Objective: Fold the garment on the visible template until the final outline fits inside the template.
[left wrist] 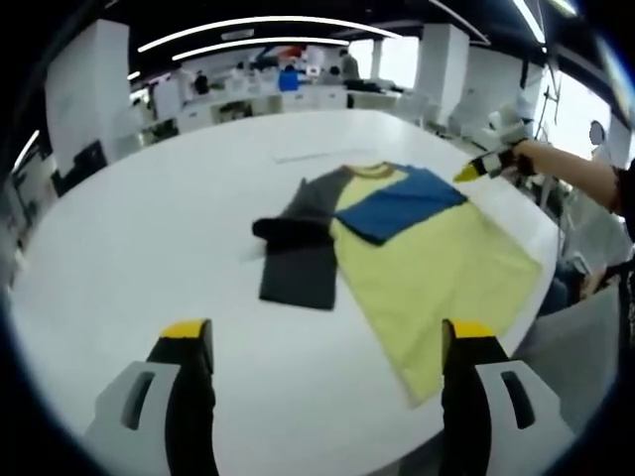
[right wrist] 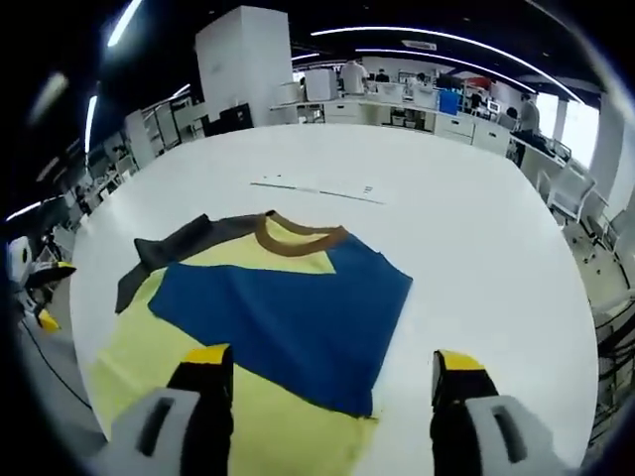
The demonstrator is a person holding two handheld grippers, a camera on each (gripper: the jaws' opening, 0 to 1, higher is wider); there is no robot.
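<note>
The yellow T-shirt (left wrist: 437, 288) is lying half-folded on the white desk (left wrist: 149, 248), its blue sleeve turned in. Both grippers (left wrist: 327, 347) (right wrist: 332, 382) are hovering, jaws wide and empty; the dark sleeve (left wrist: 293, 230) likely needs folding next.

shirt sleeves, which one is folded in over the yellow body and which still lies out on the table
The blue sleeve is folded in, lying across the shirt's yellow body. The dark grey sleeve still lies out on the white table.

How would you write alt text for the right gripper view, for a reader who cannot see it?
A yellow T-shirt with a brown collar lies on a white table, its blue sleeve folded across the front and a dark grey sleeve spread to the left. The right gripper hovers over it, jaws open, holding nothing.
</note>
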